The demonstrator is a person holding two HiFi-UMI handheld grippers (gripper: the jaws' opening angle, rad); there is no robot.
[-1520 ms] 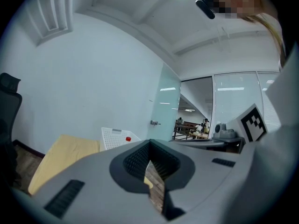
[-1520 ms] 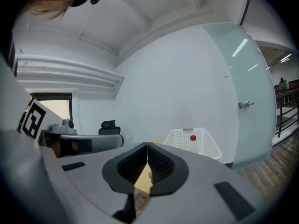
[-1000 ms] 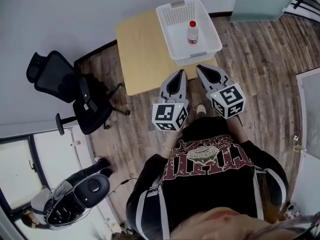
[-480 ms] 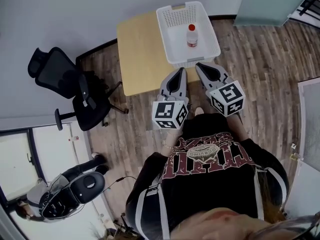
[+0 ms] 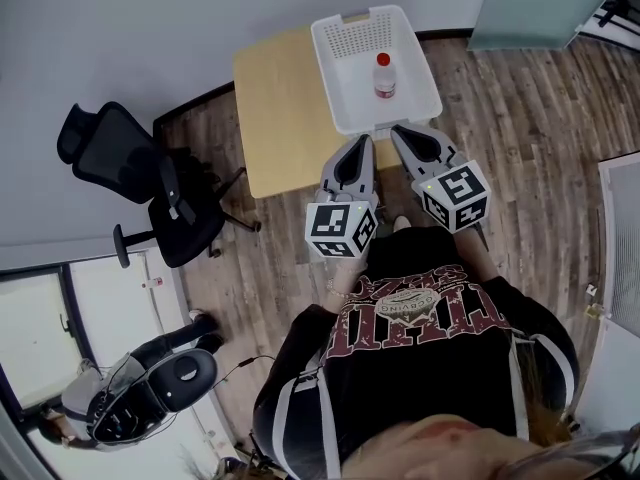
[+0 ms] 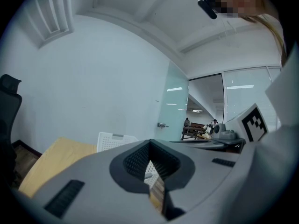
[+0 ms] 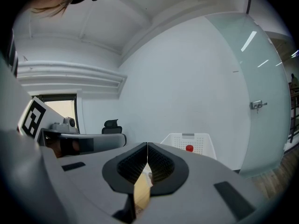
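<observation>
Head view: bottle (image 5: 383, 76) in basket (image 5: 350, 93); chair (image 5: 130, 183) nearby

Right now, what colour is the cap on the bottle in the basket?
Red cap, clearest in the head view, on the bottle in the white basket.

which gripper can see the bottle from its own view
The right gripper: its view shows the red-capped bottle in the basket; the left gripper sees only basket.

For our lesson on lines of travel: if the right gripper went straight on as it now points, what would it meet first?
Most likely the near wall of the white basket, which lies just ahead of the right gripper. Height is hard to judge, so it might pass over the rim.
</observation>
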